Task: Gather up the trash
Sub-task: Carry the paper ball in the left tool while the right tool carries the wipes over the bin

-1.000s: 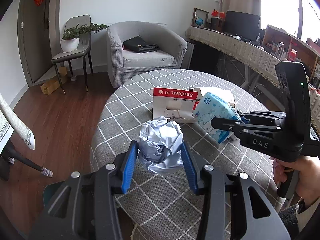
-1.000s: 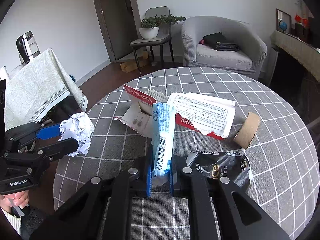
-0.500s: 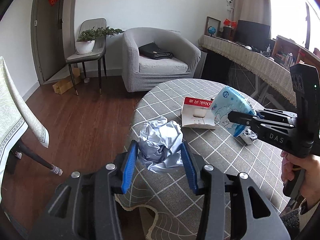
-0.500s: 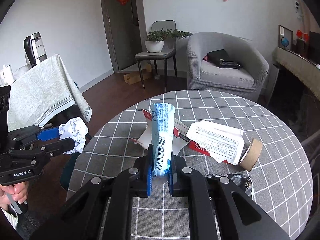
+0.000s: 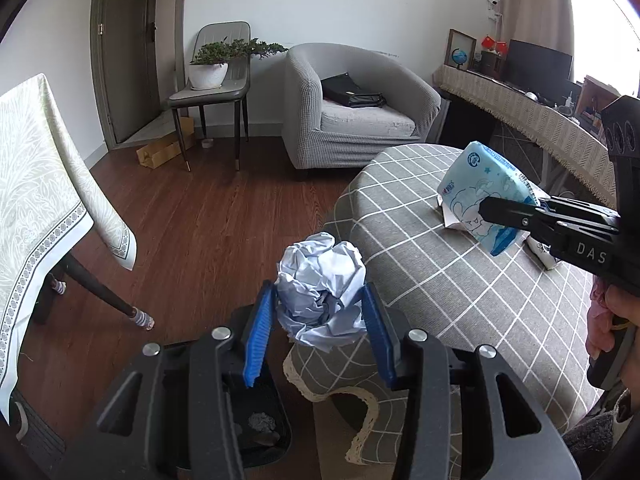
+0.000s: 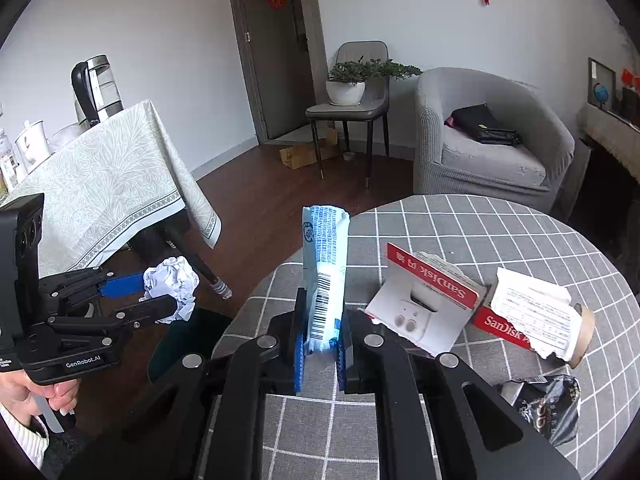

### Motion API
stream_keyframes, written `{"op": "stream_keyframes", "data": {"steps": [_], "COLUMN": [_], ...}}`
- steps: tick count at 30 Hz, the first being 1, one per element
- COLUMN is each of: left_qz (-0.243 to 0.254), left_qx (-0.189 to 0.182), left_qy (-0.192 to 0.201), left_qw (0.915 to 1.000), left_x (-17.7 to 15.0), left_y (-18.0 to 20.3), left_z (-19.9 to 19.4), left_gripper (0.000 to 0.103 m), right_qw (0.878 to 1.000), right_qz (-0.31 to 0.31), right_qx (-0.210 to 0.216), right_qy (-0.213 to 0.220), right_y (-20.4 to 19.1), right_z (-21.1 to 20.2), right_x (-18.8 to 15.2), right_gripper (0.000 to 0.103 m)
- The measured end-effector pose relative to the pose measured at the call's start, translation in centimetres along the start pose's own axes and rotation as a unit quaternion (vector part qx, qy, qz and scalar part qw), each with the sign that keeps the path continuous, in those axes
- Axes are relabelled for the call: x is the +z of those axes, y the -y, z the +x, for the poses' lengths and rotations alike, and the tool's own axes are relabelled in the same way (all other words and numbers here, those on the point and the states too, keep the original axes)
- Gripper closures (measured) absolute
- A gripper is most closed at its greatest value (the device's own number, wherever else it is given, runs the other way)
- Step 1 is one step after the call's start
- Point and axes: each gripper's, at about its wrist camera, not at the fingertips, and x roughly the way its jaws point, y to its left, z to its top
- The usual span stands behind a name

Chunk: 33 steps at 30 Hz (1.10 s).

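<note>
Because it is only crumpled paper, the paper ball [image 5: 322, 290] should weigh almost nothing and give under pressure, so a hold across its middle, as now, looks sound. It sits between the blue pads of the left gripper [image 5: 318, 320], whose jaws stand partly closed around it, off the edge of the worktop [image 5: 460, 280] and above a dark bin [image 5: 256, 436] on the floor. The right gripper [image 6: 320, 344] is clamped nearly shut on the lower end of a flat blue tissue pack [image 6: 325, 276], which stands upright over the worktop; its film is probably slippery and soft, so a pinch low down on the flattened end suits it.

Further out lie a torn red card package [image 6: 424, 300], a cardboard roll [image 6: 584, 330] and a crumpled black wrapper [image 6: 548, 404], all light scraps.

Most of the bin is hidden behind the left gripper's frame; only a few scraps inside it show. What lies under the torn paper cannot be made out.
</note>
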Motion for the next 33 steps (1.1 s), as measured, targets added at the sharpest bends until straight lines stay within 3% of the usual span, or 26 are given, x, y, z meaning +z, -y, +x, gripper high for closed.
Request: {"op": "stream_keyframes", "data": {"steps": [16,28,33], "left_qz": [-0.018,-0.029,-0.027], "left_qx": [0.050,0.067,0.072], "left_qy": [-0.070,-0.147,-0.172], "left_qw": [0.9961,0.9864,0.9821], "left_x": [-4.6,-8.7,-10.4], "left_y": [-8.2,-12.6,-13.7], "left_z": [1.7,4.3,5.1], "left_gripper": [0.056,0.055,0.050], "right_qw": [0.997,0.992,0.990], "right_qz": [-0.035,-0.061,-0.068], "right_qx": [0.065,0.097,0.107], "right_qy": [-0.026,-0.054,-0.065], "right_y": [-8.2,-13.7,-15.5], "right_z": [5.6,9.5,11.2], "right_x": [1.3,1.2,0.9], "right_gripper": [0.091,0.091,0.091]}}
